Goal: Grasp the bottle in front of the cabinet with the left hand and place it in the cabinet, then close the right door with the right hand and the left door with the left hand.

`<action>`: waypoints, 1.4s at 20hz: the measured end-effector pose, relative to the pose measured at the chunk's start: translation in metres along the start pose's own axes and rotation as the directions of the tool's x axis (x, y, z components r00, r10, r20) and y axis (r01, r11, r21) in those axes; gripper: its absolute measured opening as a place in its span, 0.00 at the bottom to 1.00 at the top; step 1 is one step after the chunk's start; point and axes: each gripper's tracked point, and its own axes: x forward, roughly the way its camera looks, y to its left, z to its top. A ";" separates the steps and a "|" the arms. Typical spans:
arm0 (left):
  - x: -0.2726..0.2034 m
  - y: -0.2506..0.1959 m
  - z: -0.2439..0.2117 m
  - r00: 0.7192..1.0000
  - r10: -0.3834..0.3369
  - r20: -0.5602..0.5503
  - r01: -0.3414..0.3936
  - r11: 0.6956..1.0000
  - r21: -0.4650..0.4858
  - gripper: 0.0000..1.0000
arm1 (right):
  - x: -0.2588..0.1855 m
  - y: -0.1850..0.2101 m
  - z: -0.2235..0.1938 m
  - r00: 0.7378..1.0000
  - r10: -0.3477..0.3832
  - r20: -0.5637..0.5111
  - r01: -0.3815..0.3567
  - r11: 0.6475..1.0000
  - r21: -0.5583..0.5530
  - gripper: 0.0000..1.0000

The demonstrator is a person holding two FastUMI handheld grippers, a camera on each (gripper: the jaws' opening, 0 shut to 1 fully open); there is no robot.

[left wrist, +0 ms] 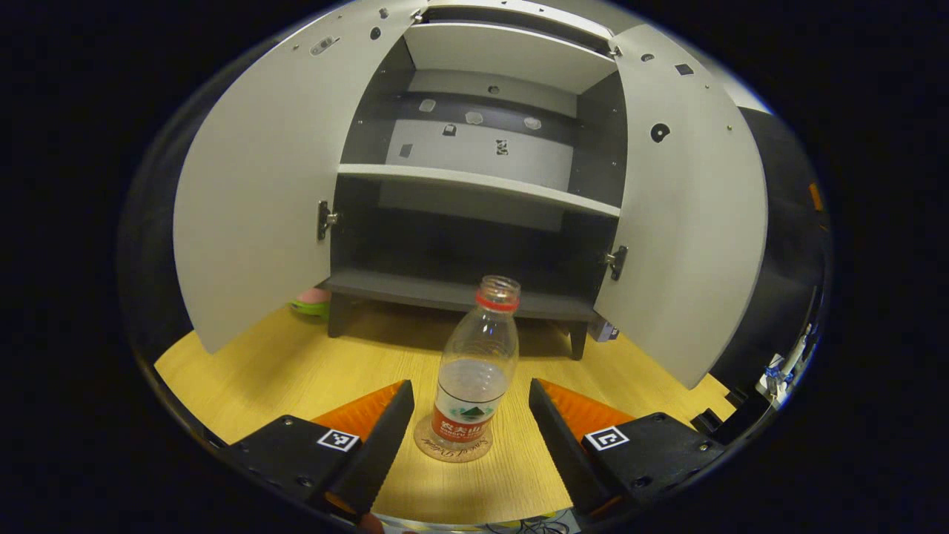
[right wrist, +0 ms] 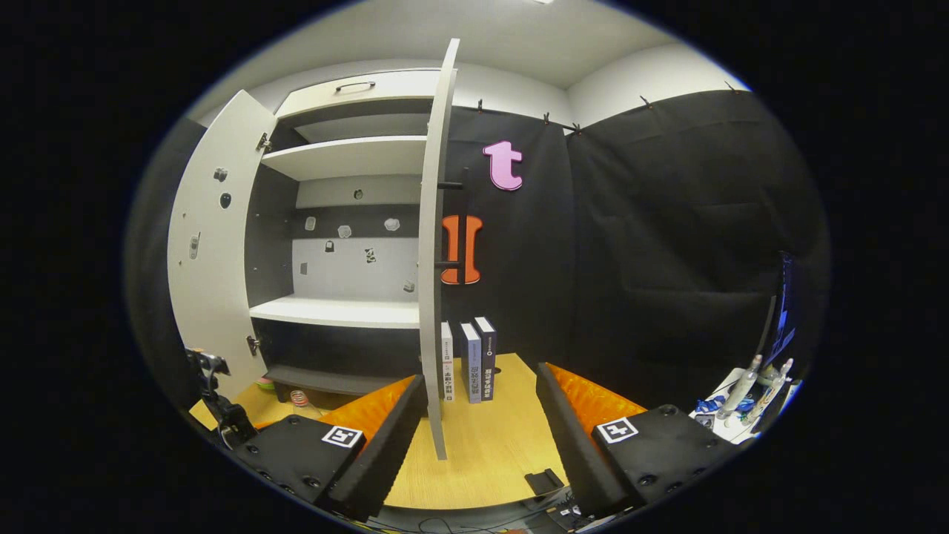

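Left door [left wrist: 252,200]: swung wide open; near edge could catch a careless lift.
Left gripper [left wrist: 471,426]: fingers apart, flanking but not touching the bottle [left wrist: 476,371].
Bottle: upright, capless, on a coaster [left wrist: 452,448] before the cabinet [left wrist: 474,297]; uneven squeeze likely to tip or spill.
Right gripper [right wrist: 480,430]: fingers apart, empty, astride the right door [right wrist: 432,245] edge.
Hidden: bottle fill level unclear; cabinet floor in shadow.

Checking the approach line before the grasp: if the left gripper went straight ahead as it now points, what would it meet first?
The bottle, upright on the table between the open left gripper fingers' line; the cabinet lies beyond.
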 end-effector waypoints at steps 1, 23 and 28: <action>0.007 0.000 -0.007 1.000 0.005 -0.011 -0.005 1.000 0.005 0.95 | 0.000 -0.001 0.001 1.000 -0.005 0.002 0.005 1.000 -0.003 0.98; 0.012 -0.004 0.099 0.999 -0.046 -0.002 0.046 0.998 -0.031 0.77 | 0.014 -0.001 -0.001 1.000 -0.006 0.011 0.006 1.000 -0.007 0.98; 0.003 -0.003 0.176 0.997 -0.069 0.042 0.071 0.996 -0.046 0.74 | 0.017 0.005 -0.008 1.000 0.015 0.007 -0.016 0.999 0.031 0.98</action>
